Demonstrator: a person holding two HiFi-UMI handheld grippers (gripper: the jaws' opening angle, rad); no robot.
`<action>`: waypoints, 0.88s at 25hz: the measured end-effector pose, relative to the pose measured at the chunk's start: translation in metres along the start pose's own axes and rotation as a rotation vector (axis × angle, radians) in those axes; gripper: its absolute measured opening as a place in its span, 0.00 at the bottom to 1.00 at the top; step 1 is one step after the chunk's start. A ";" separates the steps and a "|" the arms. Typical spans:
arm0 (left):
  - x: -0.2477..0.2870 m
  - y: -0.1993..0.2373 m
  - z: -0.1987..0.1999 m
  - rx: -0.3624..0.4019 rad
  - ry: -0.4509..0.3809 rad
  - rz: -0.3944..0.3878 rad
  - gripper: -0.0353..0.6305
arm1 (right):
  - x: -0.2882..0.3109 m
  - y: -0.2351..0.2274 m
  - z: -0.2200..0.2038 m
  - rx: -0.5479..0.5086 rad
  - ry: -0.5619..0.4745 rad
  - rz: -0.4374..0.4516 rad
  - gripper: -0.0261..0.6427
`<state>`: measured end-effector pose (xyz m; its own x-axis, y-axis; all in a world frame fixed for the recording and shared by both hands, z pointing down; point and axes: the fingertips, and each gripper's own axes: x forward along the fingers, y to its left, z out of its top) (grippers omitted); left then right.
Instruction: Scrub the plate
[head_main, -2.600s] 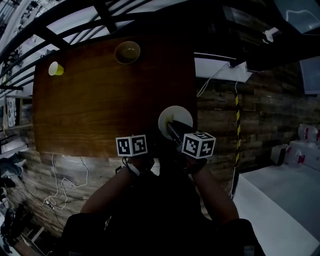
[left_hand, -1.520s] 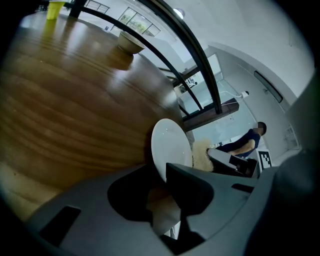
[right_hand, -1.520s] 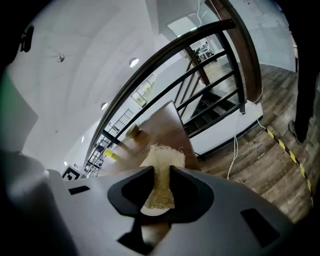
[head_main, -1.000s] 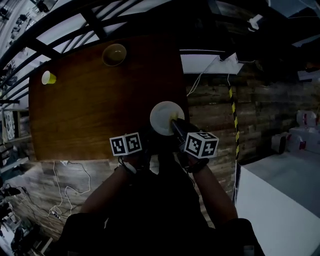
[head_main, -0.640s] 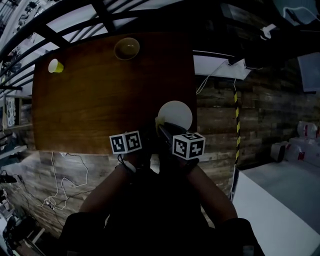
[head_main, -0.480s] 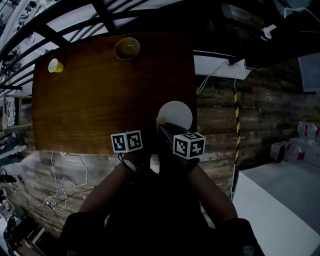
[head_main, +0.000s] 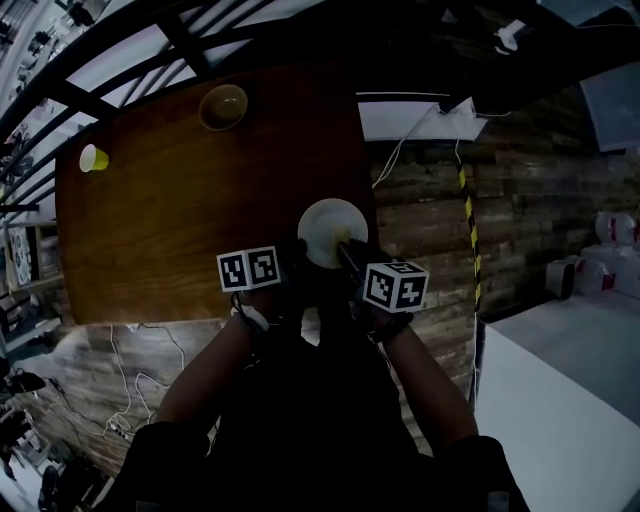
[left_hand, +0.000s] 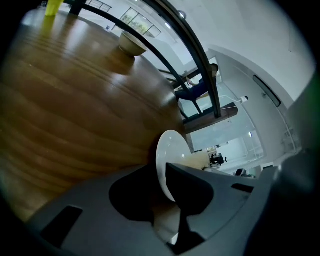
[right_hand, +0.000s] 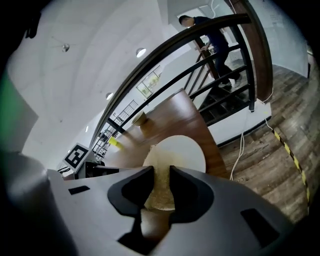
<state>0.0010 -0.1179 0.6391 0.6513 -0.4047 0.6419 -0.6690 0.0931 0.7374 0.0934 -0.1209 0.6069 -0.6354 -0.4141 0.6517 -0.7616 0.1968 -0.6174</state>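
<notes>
**Both grippers on the white plate at the table's near right corner**

The left gripper (left_hand: 162, 174) is clamping the rim of the white plate (left_hand: 167, 150). Its jaws are closed on the edge, so the plate is showing almost edge-on between them. The right gripper (right_hand: 161, 176) is pinching a beige sponge (right_hand: 159, 187) between its jaws, and the sponge is lying against the near-left part of the plate's face.

In the head view the plate is sitting near the right front corner of the wooden table (head_main: 180, 220). Both grippers are reaching in from the person's side, the left one at the plate's left rim and the right one over its near part. Whether the plate is lying flat or tipped up is not clear.

A bowl (head_main: 224, 106) is standing at the table's far edge and a yellow cup (head_main: 93, 158) near the far left corner, both well apart from the plate. A black railing (right_hand: 190, 45) is running beyond the table, and a person (right_hand: 210, 30) is standing on stairs behind it.
</notes>
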 end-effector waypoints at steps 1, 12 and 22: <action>0.002 -0.001 -0.001 -0.006 0.009 -0.001 0.18 | -0.005 -0.005 0.002 0.008 -0.010 -0.008 0.20; 0.010 -0.007 -0.008 -0.067 0.009 -0.019 0.13 | -0.033 0.004 0.012 0.015 -0.070 0.011 0.20; 0.009 -0.006 -0.008 -0.062 0.002 -0.023 0.13 | 0.003 0.055 -0.037 -0.060 0.079 0.112 0.20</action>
<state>0.0135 -0.1146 0.6421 0.6673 -0.4055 0.6247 -0.6302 0.1396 0.7638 0.0444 -0.0782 0.5916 -0.7233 -0.3159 0.6141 -0.6899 0.2919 -0.6624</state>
